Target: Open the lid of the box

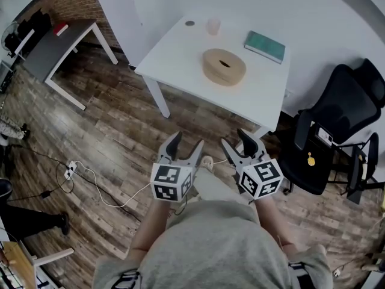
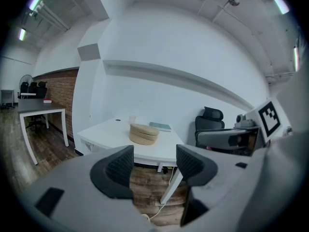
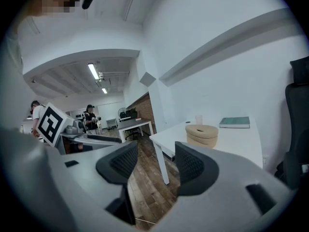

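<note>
A round tan wooden box [image 1: 224, 66] with its lid on sits in the middle of the white table [image 1: 180, 52]. It also shows as the box [image 2: 144, 133] in the left gripper view and the box [image 3: 202, 134] in the right gripper view. My left gripper [image 1: 184, 147] and right gripper [image 1: 239, 142] are held side by side close to my body, well short of the table. Both are open with nothing between the jaws. In its own view the left gripper [image 2: 154, 164] points toward the table, and so does the right gripper [image 3: 156, 160].
On the table there is also a green book [image 1: 264, 46], a small clear cup [image 1: 213, 26] and a small dark disc [image 1: 190, 23]. A black office chair [image 1: 337, 131] stands right of the table. A grey desk [image 1: 57, 46] is at the far left. A power strip [image 1: 70, 170] with cables lies on the wooden floor.
</note>
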Demonstrator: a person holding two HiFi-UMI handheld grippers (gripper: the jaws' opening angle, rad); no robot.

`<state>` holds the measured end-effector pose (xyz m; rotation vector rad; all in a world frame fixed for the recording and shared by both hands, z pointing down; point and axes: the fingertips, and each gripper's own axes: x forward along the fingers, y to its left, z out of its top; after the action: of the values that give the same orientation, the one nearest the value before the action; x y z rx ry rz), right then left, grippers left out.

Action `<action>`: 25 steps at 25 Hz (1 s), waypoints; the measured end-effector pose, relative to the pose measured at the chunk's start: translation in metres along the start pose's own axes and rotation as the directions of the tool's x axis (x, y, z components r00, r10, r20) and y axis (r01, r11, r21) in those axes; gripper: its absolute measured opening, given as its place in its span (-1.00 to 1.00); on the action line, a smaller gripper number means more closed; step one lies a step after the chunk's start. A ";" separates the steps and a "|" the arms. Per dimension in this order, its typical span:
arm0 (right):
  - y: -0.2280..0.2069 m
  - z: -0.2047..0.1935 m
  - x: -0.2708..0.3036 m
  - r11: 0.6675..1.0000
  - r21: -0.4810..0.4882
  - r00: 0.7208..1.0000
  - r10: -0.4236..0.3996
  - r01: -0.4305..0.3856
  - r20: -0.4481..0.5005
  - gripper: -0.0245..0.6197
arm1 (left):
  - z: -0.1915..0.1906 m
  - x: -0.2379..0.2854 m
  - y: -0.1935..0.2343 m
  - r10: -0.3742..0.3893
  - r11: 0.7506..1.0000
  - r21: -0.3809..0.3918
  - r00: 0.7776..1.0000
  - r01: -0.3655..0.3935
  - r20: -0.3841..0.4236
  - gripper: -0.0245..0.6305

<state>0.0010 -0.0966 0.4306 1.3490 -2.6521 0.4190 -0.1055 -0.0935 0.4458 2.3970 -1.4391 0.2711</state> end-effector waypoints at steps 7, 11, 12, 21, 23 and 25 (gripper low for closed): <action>-0.025 0.015 0.041 0.999 -0.035 1.000 0.002 -0.002 0.011 -0.19 | 0.010 0.039 0.024 0.001 1.000 0.010 1.000 -0.001 -0.005 -0.16; -0.044 0.027 0.069 0.999 -0.038 1.000 -0.005 0.006 0.016 -0.19 | 0.023 0.067 0.038 -0.011 1.000 0.024 1.000 0.011 -0.010 -0.16; -0.049 0.030 0.076 0.999 -0.036 1.000 -0.006 0.007 0.015 -0.19 | 0.026 0.074 0.041 -0.014 1.000 0.025 1.000 0.015 -0.011 -0.16; -0.092 0.054 0.136 0.999 -0.041 1.000 -0.012 0.011 -0.003 -0.20 | 0.052 0.139 0.068 -0.035 0.999 0.029 0.999 0.036 -0.027 -0.16; -0.101 0.058 0.149 0.999 -0.049 1.000 -0.012 0.012 -0.009 -0.20 | 0.056 0.152 0.072 -0.043 0.999 0.028 0.998 0.044 -0.034 -0.15; -0.109 0.060 0.160 0.998 -0.059 1.000 -0.014 0.012 -0.018 -0.20 | 0.058 0.167 0.075 -0.052 0.998 0.032 0.998 0.053 -0.045 -0.16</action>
<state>-0.0048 -0.2994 0.4329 1.3379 -2.6178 0.3467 -0.0931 -0.2839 0.4604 2.4358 -1.3604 0.3350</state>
